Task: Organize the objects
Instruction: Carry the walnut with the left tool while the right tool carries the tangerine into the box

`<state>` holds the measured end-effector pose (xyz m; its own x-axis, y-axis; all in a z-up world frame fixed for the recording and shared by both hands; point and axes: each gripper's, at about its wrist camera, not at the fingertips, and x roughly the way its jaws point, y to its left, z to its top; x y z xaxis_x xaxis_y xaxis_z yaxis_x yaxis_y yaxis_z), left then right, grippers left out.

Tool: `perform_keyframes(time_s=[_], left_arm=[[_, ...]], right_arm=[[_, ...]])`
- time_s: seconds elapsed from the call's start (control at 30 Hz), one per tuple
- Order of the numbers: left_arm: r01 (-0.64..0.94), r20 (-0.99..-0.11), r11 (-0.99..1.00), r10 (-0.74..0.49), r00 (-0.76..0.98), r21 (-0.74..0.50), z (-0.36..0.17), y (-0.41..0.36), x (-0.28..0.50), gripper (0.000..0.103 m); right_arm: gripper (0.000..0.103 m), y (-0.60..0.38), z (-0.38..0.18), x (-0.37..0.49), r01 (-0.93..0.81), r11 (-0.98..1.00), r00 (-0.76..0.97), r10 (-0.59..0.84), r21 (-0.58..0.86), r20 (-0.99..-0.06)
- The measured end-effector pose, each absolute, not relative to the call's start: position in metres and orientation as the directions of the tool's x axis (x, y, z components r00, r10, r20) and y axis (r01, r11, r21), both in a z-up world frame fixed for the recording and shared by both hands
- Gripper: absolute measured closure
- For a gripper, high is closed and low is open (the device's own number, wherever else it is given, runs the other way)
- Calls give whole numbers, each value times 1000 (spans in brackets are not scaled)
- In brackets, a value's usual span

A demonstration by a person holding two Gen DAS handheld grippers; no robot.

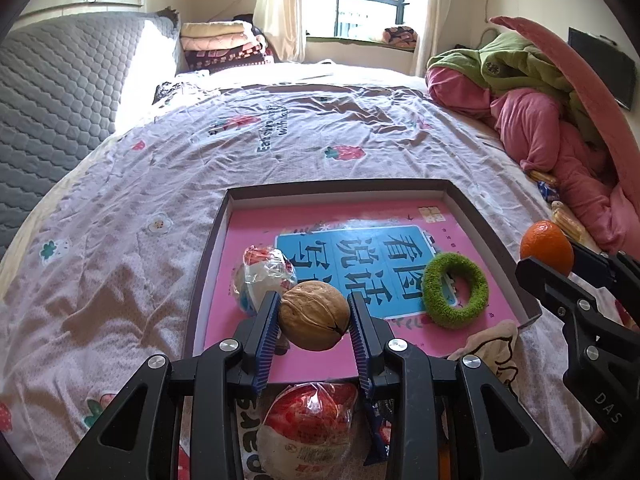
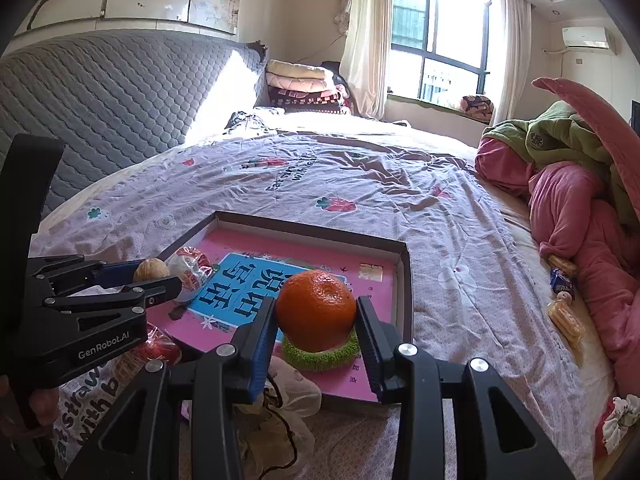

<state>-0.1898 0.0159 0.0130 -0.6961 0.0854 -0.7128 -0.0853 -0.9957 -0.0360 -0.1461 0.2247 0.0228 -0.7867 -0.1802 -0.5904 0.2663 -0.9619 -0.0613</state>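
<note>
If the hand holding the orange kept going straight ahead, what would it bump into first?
Probably the fuzzy green ring lying in the tray. The right gripper grips the orange and tilts downward right above that ring, though how far above is hard to judge.

Pretty clearly someone's bedroom at home. There's a big bed with a wrinkled pale strawberry-print sheet (image 1: 280, 140), a grey quilted padded headboard (image 1: 60, 100) along one side, and a stack of folded pink and cream blankets (image 1: 224, 46) in the corner. Cream curtains (image 2: 368, 32) hang by a dark-framed window (image 2: 440, 40), a white wall air conditioner (image 2: 586, 38) sits up high, and crumpled pink and green clothes (image 1: 540, 120) are heaped on the bed's edge.
</note>
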Motion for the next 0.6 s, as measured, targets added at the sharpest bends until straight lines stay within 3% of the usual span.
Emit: perform_keyframes(time_s=[0.6], left_arm=[[-89, -760, -996, 69, -647, -15, -12, 35, -222, 68]], right_arm=[[63, 236, 2, -182, 217, -974, -752, -128, -59, -647]])
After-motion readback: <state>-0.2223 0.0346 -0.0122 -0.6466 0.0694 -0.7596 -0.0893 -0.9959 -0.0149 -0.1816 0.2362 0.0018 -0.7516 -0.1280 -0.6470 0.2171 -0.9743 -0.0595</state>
